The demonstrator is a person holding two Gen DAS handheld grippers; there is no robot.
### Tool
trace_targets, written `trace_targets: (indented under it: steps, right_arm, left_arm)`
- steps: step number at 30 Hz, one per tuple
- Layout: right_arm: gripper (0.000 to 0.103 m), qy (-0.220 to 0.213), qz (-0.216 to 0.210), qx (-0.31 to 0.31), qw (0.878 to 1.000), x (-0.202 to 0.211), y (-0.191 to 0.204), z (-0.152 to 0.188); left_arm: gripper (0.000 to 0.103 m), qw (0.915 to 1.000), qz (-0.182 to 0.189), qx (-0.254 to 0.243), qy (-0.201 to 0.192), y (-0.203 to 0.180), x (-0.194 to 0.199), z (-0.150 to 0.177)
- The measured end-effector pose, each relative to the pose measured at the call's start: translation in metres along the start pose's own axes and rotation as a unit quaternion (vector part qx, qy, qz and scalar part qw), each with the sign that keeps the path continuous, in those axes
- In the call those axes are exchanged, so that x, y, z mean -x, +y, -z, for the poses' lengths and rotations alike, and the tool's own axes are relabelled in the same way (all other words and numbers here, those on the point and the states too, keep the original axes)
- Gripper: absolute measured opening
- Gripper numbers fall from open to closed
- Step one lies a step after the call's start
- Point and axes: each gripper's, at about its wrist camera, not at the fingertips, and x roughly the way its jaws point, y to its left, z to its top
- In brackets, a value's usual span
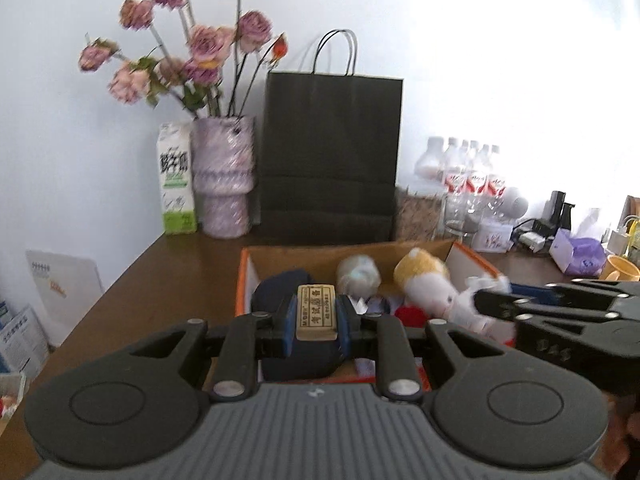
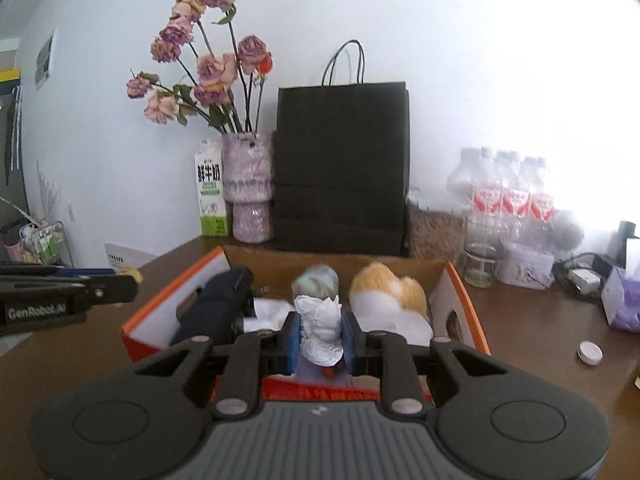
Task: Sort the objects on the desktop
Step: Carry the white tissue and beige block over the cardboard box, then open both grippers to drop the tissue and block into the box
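**Box at the front, bag and vase behind**

On the worktop [image 2: 520, 320] an open box [image 2: 460, 300] stands nearest, with a plush toy [image 2: 388, 292] lying inside at its right. Behind the box stands a paper bag [image 2: 340, 168]. Left of the bag is a vase [image 2: 248, 188], then a milk carton [image 2: 210, 196]. Bottles [image 2: 508, 196] stand to the bag's right.

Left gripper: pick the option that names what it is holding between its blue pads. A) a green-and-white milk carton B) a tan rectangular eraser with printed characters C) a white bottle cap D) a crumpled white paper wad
B: in the left wrist view the left gripper is shut on the tan rectangular eraser, above the orange cardboard box.
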Motion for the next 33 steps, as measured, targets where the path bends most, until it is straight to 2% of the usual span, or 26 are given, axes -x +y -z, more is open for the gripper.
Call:
trace_targets:
  steps: [9, 15, 22, 33]
  right_arm:
    - [0.020, 0.007, -0.005, -0.004, 1.000, -0.039, 0.008, -0.017]
    - [0.020, 0.027, -0.003, -0.002, 1.000, -0.071, 0.005, -0.018]
    - [0.021, 0.051, -0.003, -0.002, 0.999, -0.105, -0.003, -0.011]
    - [0.021, 0.078, -0.001, 0.017, 0.997, -0.130, -0.007, -0.005]
  left_arm:
    - [0.022, 0.9999, 0.012, -0.003, -0.007, -0.009, -0.036, -0.017]
    - [0.022, 0.9999, 0.015, -0.003, 0.006, -0.009, -0.070, -0.018]
    - [0.022, 0.9994, 0.011, -0.003, 0.033, -0.004, -0.106, -0.005]
    - [0.022, 0.9979, 0.015, -0.029, 0.055, -0.006, -0.135, 0.000]
